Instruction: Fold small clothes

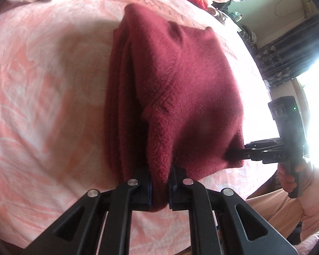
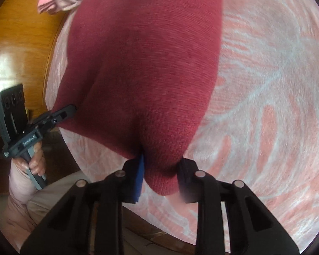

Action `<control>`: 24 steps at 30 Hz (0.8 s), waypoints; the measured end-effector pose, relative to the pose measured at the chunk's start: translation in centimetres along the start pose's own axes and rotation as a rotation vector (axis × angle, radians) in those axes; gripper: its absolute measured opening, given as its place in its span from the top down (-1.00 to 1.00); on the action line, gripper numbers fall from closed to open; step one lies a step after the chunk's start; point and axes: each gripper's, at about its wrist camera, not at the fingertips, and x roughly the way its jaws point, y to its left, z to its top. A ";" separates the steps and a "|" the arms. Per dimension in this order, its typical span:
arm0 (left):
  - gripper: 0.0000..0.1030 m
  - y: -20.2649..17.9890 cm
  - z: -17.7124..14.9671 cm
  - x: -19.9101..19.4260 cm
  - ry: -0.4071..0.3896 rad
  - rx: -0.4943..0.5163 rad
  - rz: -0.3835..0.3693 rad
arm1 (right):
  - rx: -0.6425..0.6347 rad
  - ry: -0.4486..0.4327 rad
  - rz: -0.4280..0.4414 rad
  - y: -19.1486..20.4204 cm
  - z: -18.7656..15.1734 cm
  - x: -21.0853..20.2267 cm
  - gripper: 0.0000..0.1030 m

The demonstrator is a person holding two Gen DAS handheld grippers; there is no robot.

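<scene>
So the dark red fleece garment is lying on the pink floral bedspread, near edge bunched up into both grippers. Left gripper is pinched tight on a fold; right gripper is clamped on the other corner.

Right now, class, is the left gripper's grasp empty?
No: the left gripper is shut on the near edge of the maroon knit garment, cloth pinched between its pads.

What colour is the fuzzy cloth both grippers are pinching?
Dark red, maroon garment; clearest in the left wrist view.
</scene>
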 end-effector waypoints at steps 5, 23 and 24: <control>0.79 0.3 0.3 -1.1 -0.013 0.036 0.028 | -0.094 -0.001 -0.103 2.7 0.0 0.3 0.51; -0.32 -1.8 4.8 -2.3 -0.123 0.012 0.207 | 0.057 -0.206 -0.271 1.5 0.6 -3.1 -0.17; -0.33 -1.8 5.6 -2.1 -0.131 0.002 0.200 | 0.071 -0.217 -0.265 1.4 1.1 -3.4 -0.17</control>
